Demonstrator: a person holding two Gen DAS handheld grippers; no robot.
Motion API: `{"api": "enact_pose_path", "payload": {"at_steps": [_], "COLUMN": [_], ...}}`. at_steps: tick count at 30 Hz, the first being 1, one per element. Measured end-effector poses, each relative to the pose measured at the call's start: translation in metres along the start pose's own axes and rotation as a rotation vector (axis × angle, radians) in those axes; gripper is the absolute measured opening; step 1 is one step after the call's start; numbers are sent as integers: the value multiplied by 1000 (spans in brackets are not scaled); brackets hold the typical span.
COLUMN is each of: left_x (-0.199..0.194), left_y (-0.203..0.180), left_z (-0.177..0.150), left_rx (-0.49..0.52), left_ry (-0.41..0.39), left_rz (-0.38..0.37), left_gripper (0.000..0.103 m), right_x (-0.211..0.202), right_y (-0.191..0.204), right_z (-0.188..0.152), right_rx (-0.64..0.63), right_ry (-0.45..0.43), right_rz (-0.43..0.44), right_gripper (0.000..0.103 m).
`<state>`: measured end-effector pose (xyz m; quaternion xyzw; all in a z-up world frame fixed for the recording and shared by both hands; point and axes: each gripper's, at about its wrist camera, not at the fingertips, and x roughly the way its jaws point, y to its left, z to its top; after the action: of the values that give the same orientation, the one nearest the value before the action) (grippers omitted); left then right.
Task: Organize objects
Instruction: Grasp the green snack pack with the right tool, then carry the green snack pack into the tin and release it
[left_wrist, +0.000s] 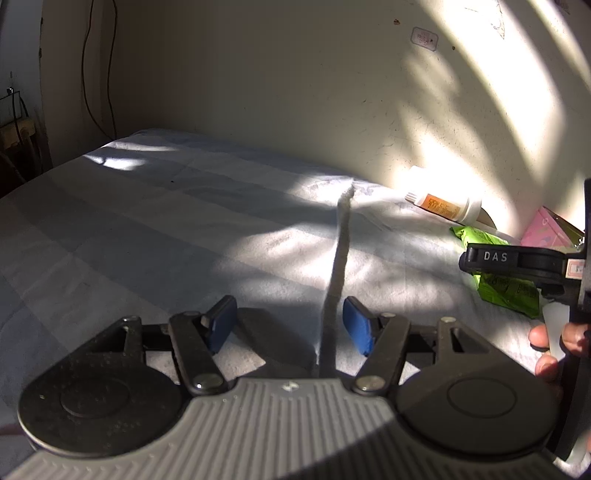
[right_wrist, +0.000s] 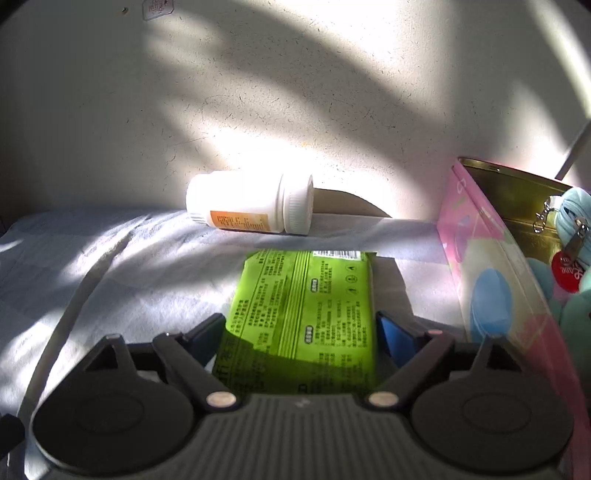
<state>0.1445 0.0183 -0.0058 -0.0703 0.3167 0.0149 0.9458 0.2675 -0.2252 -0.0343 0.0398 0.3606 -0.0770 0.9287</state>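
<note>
A green wipes pack (right_wrist: 303, 314) lies flat on the pale sheet between the open fingers of my right gripper (right_wrist: 301, 328), which straddle its near end without visibly squeezing it. A white pill bottle (right_wrist: 251, 206) with an orange label lies on its side behind it against the wall. In the left wrist view my left gripper (left_wrist: 290, 325) is open and empty low over the sheet, and the pack (left_wrist: 506, 280), the bottle (left_wrist: 443, 205) and the right gripper (left_wrist: 517, 262) show at far right.
A pink box (right_wrist: 491, 288) stands open to the right of the pack, holding a light blue plush toy (right_wrist: 576, 221) with a red tag. A pale cord (left_wrist: 340, 266) runs across the sheet. The cream wall (right_wrist: 258, 92) rises close behind the objects.
</note>
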Motion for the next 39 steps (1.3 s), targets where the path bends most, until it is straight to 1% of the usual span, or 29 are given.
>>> {"api": "enact_pose_path", "payload": {"at_steps": [1,3,5,6,8,9,10,11,12,13,14,15,16,17,18,20,23,25,26,27,29,31,32,33,34,36,37,38,39], "left_x": [1,0,-2,-5,-10,-14,-18,-20,-23,-28,-34,-40,-46,-52,-57,-63,-68,-67,-67,-68,-72,-76,-79,-82,-86,-94,-99,-106,-113], "left_y": [1,2,4,5,3,0,-7,-12,-21,-29,-39,-48,-57,-66,-76,-94,-111,-119,-120,-119,-120,-124,-127,-132,-136,-144,-146,-148,-151], "left_z": [0,0,1,1,0,-1,-4,-6,-10,-13,-18,-22,-26,-31,-36,-45,-58,-63,-65,-67,-69,-72,-74,-77,-80,-81,-80,-76,-70], "left_rx": [0,-4,-17,-22,-16,0,28,53,90,123,163,201,234,264,295,345,377,382,381,377,368,368,378,394,410,449,463,472,475], "left_ry": [-1,-4,-11,-20,-34,-37,-32,-19,4,22,38,50,63,84,111,158,220,243,239,236,237,242,243,244,240,231,223,204,188], "left_rz": [-3,-24,-81,-123,-217,-274,-349,-415,-510,-582,-648,-696,-733,-764,-787,-793,-794,-771,-760,-753,-738,-741,-747,-753,-761,-734,-731,-745,-762], "left_gripper": [66,66,70,74,74,74,74,74,74,74,74,74,74,74,74,74,74,75,76,78,78,75,73,73,68,69,68,68,65], "right_x": [-6,-22,-48,-63,-94,-111,-126,-141,-157,-167,-181,-193,-203,-216,-225,-242,-253,-256,-255,-252,-243,-231,-223,-221,-219,-223,-225,-229,-234], "right_y": [1,8,20,18,6,-4,-16,-28,-44,-57,-76,-92,-106,-126,-141,-163,-173,-166,-161,-155,-140,-130,-127,-122,-119,-117,-120,-127,-133], "right_z": [-4,-16,-40,-53,-77,-91,-103,-114,-123,-130,-139,-146,-152,-159,-164,-177,-192,-196,-198,-197,-196,-193,-191,-191,-189,-189,-189,-191,-191], "right_rx": [-22,-86,-203,-266,-375,-426,-468,-497,-504,-507,-499,-477,-447,-386,-323,-215,-138,-139,-158,-188,-237,-265,-267,-267,-277,-290,-283,-262,-245], "right_ry": [1,0,-19,-22,0,9,12,14,9,16,11,-16,-41,-63,-68,-95,-129,-137,-136,-133,-114,-83,-55,-67,-72,-111,-118,-142,-162], "right_rz": [39,117,215,278,399,445,474,488,493,491,469,420,375,335,319,295,289,305,313,311,292,291,293,283,283,255,262,271,276], "right_gripper": [77,77,77,77,78,77,77,76,76,77,80,91,100,100,100,100,99,99,99,99,97,88,84,82,77,61,59,59,59]}}
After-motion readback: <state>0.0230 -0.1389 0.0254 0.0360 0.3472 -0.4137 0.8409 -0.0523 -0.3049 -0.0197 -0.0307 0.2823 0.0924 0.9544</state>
